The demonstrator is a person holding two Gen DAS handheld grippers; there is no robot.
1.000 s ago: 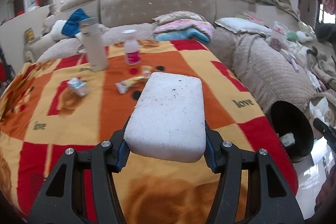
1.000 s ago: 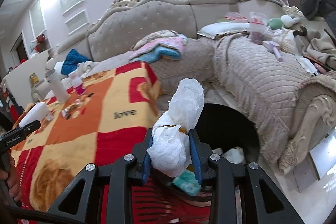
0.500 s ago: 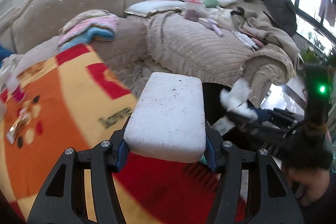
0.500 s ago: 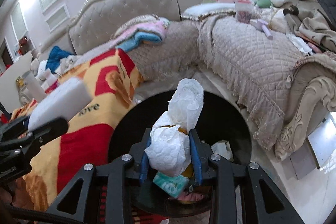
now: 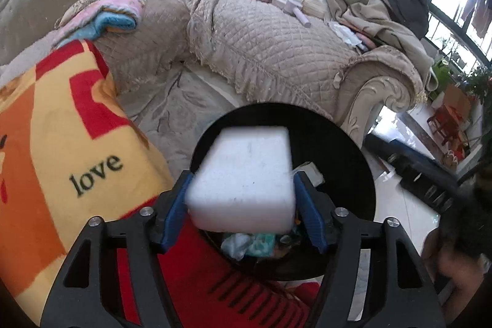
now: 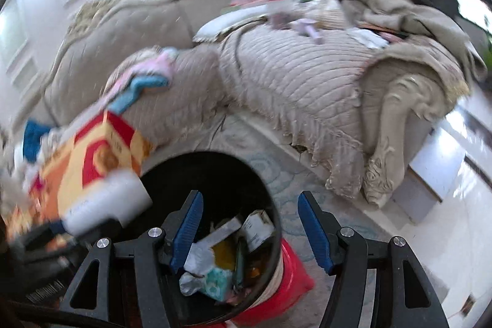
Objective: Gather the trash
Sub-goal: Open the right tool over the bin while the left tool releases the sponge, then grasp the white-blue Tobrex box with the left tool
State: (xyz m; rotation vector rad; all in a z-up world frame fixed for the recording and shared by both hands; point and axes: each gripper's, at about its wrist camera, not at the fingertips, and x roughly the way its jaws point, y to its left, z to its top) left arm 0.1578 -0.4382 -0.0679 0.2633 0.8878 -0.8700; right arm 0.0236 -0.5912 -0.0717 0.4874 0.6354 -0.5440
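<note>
A white foam block [image 5: 246, 177] sits between the blue pads of my left gripper [image 5: 243, 205], blurred, above the open black trash bin [image 5: 353, 149]. The jaws stand about the block's width apart; whether they still grip it is unclear. The block also shows in the right wrist view [image 6: 107, 202] at the bin's left rim. My right gripper [image 6: 250, 232] is open and empty above the bin [image 6: 215, 165]. The bin holds crumpled white tissue [image 6: 196, 263], a teal wrapper [image 6: 218, 282] and small cartons [image 6: 255, 226].
A table under an orange, yellow and red "love" blanket [image 5: 61, 149] stands left of the bin. A beige quilted sofa [image 5: 276, 51] with clothes and clutter runs behind and right. A carved sofa arm [image 6: 393, 125] and shiny floor [image 6: 446, 235] lie to the right.
My right gripper has opened and let the white tissue wad fall into the bin. My left gripper has swung right from the table and carried the foam block over the bin's mouth.
</note>
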